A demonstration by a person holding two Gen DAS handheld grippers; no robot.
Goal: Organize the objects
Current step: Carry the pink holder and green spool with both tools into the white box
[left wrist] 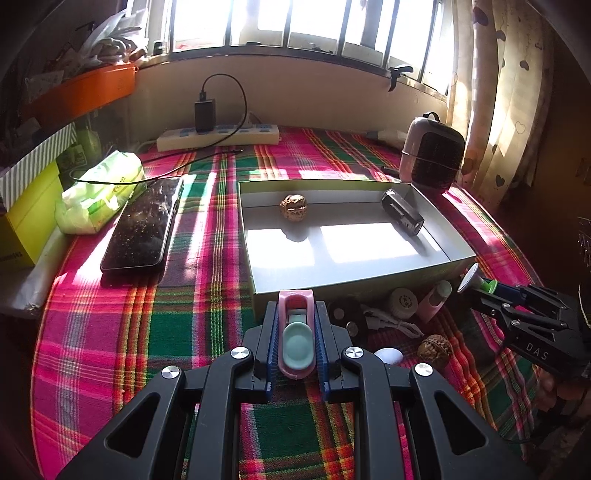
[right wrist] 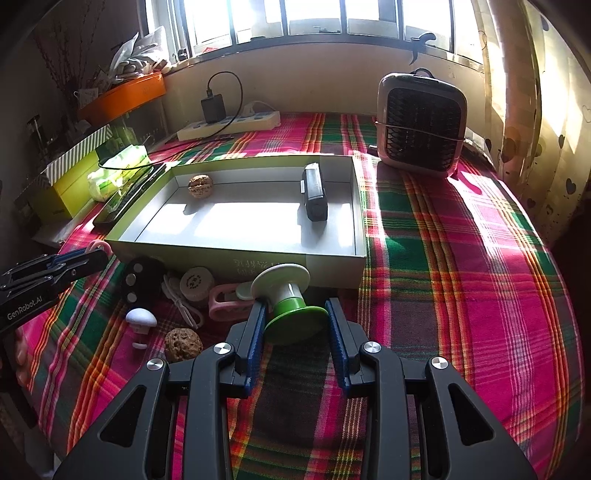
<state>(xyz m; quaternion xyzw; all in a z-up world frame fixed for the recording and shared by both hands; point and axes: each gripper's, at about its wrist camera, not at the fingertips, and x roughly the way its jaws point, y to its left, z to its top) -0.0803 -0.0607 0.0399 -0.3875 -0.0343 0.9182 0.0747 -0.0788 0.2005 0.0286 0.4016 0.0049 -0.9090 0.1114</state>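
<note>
Inside the box (right wrist: 360, 236) lie a walnut (right wrist: 200, 186) and a black device (right wrist: 314, 192). The left claw (left wrist: 296, 341) grips a pink clip (left wrist: 296, 332), the right claw (right wrist: 297, 317) a green-and-white spool (right wrist: 291, 302), both just before it; several items (right wrist: 162, 306) remain outside.

This is a lived-in home room. A plaid cloth (right wrist: 461, 258) in pink, green and red covers the table below a barred window (right wrist: 314, 18). Heart-printed curtains (right wrist: 535, 110) hang to the window's right, a power strip (left wrist: 218, 136) with a plugged-in charger lies under its sill, and a small heater (right wrist: 421, 125) stands near the curtains.
</note>
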